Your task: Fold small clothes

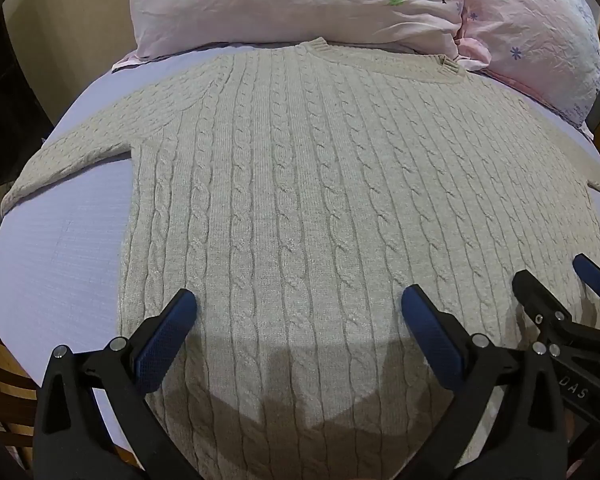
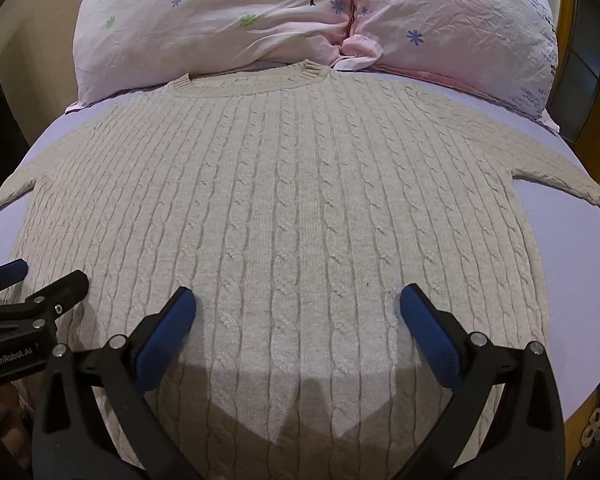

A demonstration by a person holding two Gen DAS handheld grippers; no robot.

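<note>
I have the sweater [image 1: 300, 184] lying flat on the bed [image 1: 60, 248], collar toward the pillows [image 2: 300, 12], sleeves spread. No fold is made yet, so everything remains. My left gripper [image 1: 299, 312] and right gripper [image 2: 298, 308] hover wide open above it, holding nothing. The hem and sleeve ends are cut off.

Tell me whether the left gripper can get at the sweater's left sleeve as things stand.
Probably yes. The left gripper hangs open over the beige cable-knit sweater, and its left sleeve lies flat on the lavender sheet with nothing covering it.
</note>
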